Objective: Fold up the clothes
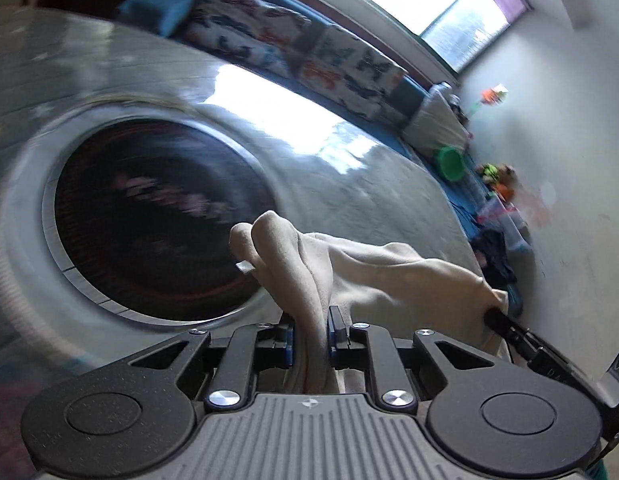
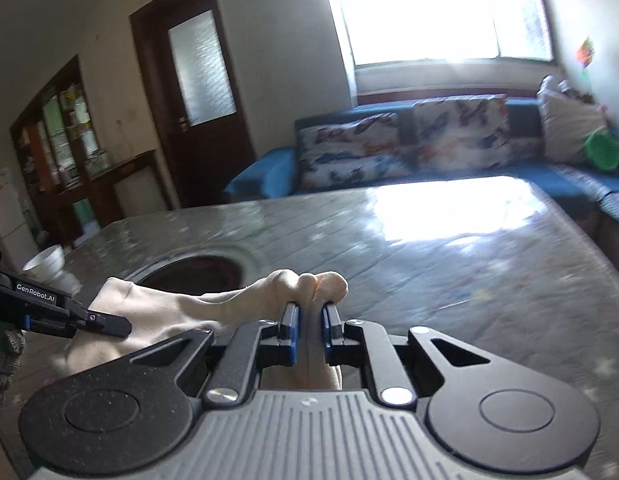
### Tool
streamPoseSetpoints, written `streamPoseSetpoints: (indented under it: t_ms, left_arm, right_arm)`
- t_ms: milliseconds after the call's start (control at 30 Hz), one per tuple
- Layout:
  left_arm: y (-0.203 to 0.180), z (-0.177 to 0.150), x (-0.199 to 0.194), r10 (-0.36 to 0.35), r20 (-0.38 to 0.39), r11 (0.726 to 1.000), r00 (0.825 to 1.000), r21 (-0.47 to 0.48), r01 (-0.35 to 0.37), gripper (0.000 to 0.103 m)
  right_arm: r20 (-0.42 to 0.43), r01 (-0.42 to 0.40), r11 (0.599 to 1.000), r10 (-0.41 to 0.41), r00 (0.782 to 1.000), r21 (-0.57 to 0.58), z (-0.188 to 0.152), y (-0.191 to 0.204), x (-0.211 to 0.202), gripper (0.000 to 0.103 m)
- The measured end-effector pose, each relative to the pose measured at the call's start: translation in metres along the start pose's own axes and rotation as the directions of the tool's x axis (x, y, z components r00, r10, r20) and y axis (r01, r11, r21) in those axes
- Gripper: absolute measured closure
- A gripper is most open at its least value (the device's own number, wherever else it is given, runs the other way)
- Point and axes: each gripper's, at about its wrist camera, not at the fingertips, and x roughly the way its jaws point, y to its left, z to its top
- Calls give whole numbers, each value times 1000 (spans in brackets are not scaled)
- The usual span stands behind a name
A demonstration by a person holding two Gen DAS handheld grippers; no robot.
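Left wrist view: the left gripper (image 1: pixel 311 332) has its blue-padded jaws clamped on a bunched fold of a cream cloth (image 1: pixel 349 264), which stretches taut above a grey marbled table (image 1: pixel 369 184) toward the right gripper (image 1: pixel 505 322), whose black fingers pinch the cloth's far end at the right edge of the frame; beyond the cloth a round dark inset (image 1: pixel 157 216) sits in the table top, and behind the table a blue sofa (image 1: pixel 413 94) carries butterfly-print cushions (image 1: pixel 293 46) and a green bowl (image 1: pixel 451 164) beneath a bright window (image 1: pixel 473 20). Right wrist view: the right gripper (image 2: pixel 309 326) has its jaws closed tight on the cream cloth (image 2: pixel 197 304), a knuckle of fabric bulging just past the fingertips, while the left gripper (image 2: pixel 109 324) grips the cloth's other end at the left edge, a grey knitted glove (image 2: pixel 3 364) showing behind it; the cloth hangs between the two above the near edge of the table (image 2: pixel 449 264), in front of the round inset (image 2: pixel 197 272), with a white bowl (image 2: pixel 49 266) at the table's far left corner and a dark wooden door (image 2: pixel 197 92) past the table
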Motion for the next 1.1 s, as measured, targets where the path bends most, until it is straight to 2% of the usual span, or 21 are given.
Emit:
streamPoseSetpoints:
  t_ms: [300, 500, 667, 1100]
  left_arm:
    - [-66, 9, 51, -57, -45, 992, 997, 108, 62, 87]
    - [-90, 8, 75, -60, -80, 988, 995, 140, 70, 87]
    - [-97, 7, 84, -56, -95, 985, 994, 157, 70, 87]
    - [-88, 9, 106, 3, -134, 987, 991, 158, 18, 85]
  right_arm:
    - [46, 140, 990, -141, 989, 18, 16, -51, -36, 93]
    - [31, 195, 979, -197, 980, 55, 12, -84, -42, 93]
    - [15, 201, 976, -203, 979, 77, 7, -100, -36, 93]
    - [-48, 214, 970, -210, 976, 112, -13, -124, -8, 92]
